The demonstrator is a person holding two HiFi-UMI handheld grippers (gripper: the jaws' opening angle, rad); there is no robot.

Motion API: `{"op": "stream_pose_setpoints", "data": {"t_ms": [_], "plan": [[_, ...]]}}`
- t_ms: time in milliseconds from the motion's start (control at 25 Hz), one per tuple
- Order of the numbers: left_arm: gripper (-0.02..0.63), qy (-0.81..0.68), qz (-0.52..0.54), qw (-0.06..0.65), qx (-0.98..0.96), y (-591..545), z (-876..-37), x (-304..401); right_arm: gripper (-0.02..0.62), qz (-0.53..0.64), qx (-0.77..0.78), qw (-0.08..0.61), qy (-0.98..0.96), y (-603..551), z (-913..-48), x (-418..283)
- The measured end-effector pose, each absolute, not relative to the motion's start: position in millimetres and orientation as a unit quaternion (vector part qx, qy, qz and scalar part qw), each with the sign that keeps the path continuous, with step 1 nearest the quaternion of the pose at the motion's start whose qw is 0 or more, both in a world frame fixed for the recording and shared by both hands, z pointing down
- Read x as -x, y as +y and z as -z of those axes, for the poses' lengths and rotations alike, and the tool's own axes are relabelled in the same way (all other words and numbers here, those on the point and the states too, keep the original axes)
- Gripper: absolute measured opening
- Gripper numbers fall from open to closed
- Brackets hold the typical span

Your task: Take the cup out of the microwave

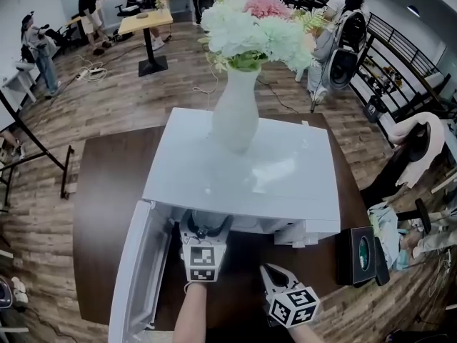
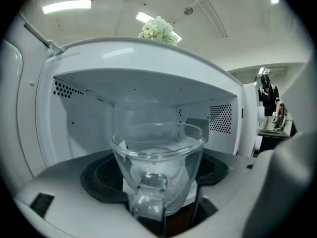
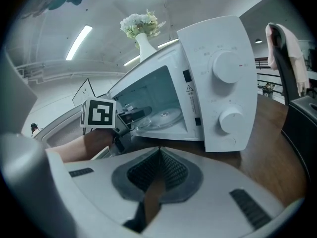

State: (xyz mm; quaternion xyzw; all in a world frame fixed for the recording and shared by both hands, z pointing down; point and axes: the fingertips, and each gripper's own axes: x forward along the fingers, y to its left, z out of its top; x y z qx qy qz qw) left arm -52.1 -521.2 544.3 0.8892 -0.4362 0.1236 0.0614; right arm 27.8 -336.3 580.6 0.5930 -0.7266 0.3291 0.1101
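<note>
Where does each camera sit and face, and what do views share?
Head view: on the head, steeply down onto microwave, vase, left forearm, left hand-held gripper, right hand-held gripper.
Left gripper view: rides that gripper, faces into the open microwave; glass cup between its jaws.
Right gripper view: rides that gripper, faces the microwave's dials; jaws shut, empty.
Shared: head and right gripper views both show the left hand-held gripper.

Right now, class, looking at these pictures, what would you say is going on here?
A person works with a gripper in each hand. The left gripper holds a glass cup at the mouth of the white microwave, whose door stands open on the left. The right gripper hangs shut and empty in front of the microwave. A vase of flowers stands on top of the microwave.
</note>
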Motion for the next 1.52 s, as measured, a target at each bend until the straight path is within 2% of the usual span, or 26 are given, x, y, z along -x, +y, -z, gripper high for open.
{"op": "stream_pose_setpoints", "data": {"t_ms": [720,1520], "plan": [[0.385,-0.433,-0.129,0.056,-0.890,-451,-513,63,-0.005,-0.310,-0.568,0.102,-0.756,-307,-555,-23],[0.386,-0.490,-0.137,0.080,-0.857,-363,-492,132,-0.006,-0.268,-0.547,0.102,-0.786,-304,-529,-19]]}}
